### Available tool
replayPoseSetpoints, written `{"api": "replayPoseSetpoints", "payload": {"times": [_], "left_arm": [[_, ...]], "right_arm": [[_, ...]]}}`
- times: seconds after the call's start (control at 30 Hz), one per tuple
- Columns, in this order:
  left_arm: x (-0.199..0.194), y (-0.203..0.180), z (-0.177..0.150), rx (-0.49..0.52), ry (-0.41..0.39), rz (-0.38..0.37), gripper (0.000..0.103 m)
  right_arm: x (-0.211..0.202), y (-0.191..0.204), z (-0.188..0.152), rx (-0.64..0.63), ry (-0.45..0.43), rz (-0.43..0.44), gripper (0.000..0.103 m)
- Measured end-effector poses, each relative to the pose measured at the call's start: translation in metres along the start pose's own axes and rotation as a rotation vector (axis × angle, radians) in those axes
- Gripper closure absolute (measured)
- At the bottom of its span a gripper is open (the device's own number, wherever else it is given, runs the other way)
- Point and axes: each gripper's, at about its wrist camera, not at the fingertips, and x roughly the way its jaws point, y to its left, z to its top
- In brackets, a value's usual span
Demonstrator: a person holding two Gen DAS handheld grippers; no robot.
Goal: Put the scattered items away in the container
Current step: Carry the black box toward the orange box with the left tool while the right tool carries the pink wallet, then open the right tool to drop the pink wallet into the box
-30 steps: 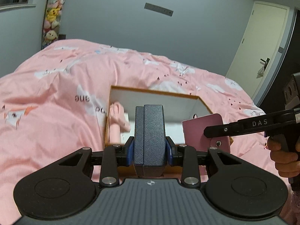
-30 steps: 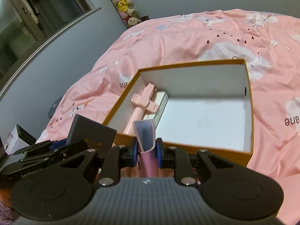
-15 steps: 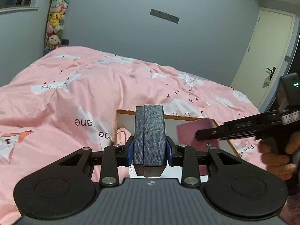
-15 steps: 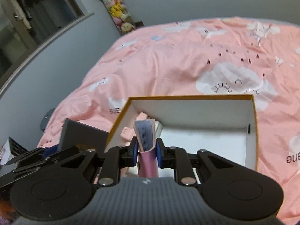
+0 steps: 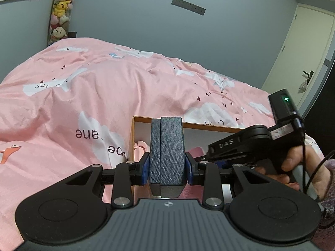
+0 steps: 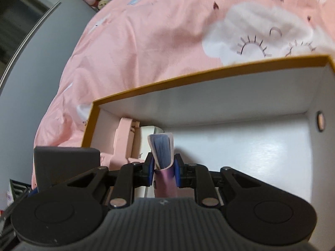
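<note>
My left gripper [image 5: 167, 168] is shut on a dark blue textured case [image 5: 166, 150], held upright over the near edge of the open orange-rimmed box [image 5: 211, 126]. My right gripper [image 6: 164, 169] is shut on a pink notebook [image 6: 162, 149] with blue-edged pages, low inside the white-lined box [image 6: 209, 77]. A pink cross-shaped item [image 6: 123, 138] and a white flat item [image 6: 147, 138] lie in the box's left part. From the left wrist view, the right gripper's body [image 5: 240, 144] and the hand holding it are at the right. The dark case [image 6: 65, 165] shows at left in the right wrist view.
The box sits on a bed with a pink cloud-print duvet [image 5: 94, 87]. Grey wall behind, a column of plush toys [image 5: 60, 12] at far left, a door [image 5: 303, 41] at far right. The box's right half floor [image 6: 251, 156] is bare white.
Both grippers moved closer to the box. The right one dropped and rolled, bringing the notebook down inside the box walls. The left one advanced over the near rim with the case.
</note>
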Motion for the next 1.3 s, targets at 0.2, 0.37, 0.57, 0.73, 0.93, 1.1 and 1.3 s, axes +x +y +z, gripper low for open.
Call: {"api": "replayPoseSetpoints", "payload": {"times": [0.2,0.37,0.57,0.73,0.93,1.1,1.3], "left_arm": [[0.008,0.002,-0.002,0.003,0.012,0.0,0.065],[0.014,0.003,-0.003,-0.001,0.028,0.001,0.065],[0.016,0.0,-0.004,0.004,0.029,-0.004,0.065],[0.015,0.0,-0.004,0.009,0.028,-0.004,0.065],[0.017,0.0,-0.004,0.009,0.033,-0.002,0.065],[0.017,0.001,-0.004,0.003,0.035,0.003,0.065],[0.017,0.002,-0.004,0.002,0.035,0.004,0.065]], "right_arm": [[0.021,-0.007,0.011,0.062,0.03,0.026,0.082],[0.032,-0.016,0.014,0.092,0.047,-0.007,0.082],[0.034,-0.027,0.014,0.101,0.057,-0.063,0.07],[0.031,-0.026,0.011,0.056,0.068,-0.119,0.064],[0.018,-0.019,0.008,-0.055,0.108,-0.135,0.052],[0.012,-0.004,-0.005,-0.261,0.19,-0.171,0.049],[0.019,0.013,-0.021,-0.446,0.3,-0.207,0.05]]}}
